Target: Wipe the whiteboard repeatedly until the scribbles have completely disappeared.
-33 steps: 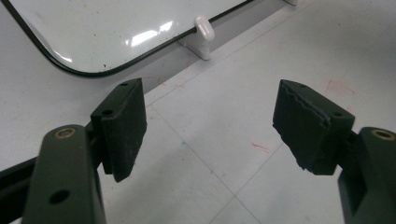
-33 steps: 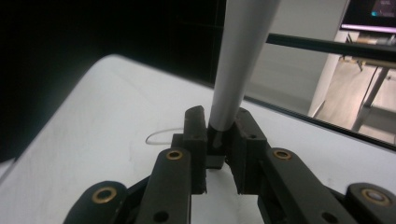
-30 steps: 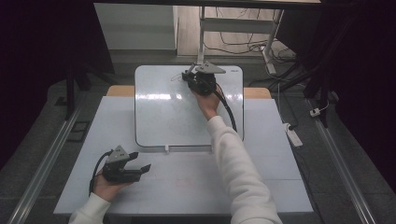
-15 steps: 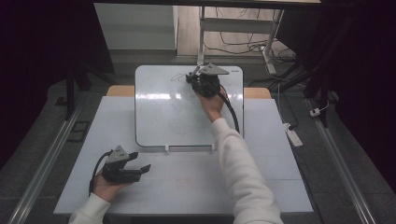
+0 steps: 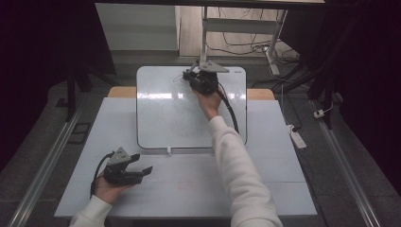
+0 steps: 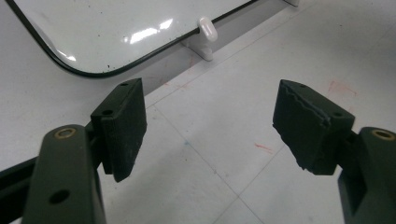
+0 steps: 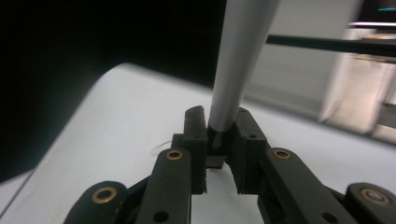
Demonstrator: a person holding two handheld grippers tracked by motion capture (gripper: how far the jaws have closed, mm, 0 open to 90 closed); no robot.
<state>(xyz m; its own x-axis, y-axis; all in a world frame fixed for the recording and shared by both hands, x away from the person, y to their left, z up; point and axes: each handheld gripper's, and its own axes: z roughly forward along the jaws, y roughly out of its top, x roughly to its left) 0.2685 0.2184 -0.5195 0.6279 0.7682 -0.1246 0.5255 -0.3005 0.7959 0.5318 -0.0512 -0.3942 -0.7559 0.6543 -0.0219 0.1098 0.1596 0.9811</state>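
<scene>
The right hand-held gripper [image 5: 195, 75] is clenching a slim grey marker pen [image 7: 236, 70] between its black jaws, the pen rising up out of them. It is hovering over the far edge of the glossy white rounded-corner whiteboard [image 5: 165, 118]. The left hand-held gripper [image 5: 142, 171] is resting released, nothing between its jaws, on the pale grey surface [image 5: 198, 184] just beyond the whiteboard's near left corner, near a small white clip [image 6: 207, 29].

White long sleeves [image 5: 241, 175]; black two-jaw grippers with brass-coloured pivots, grey three-cornered top plates, trailing black cables.
</scene>
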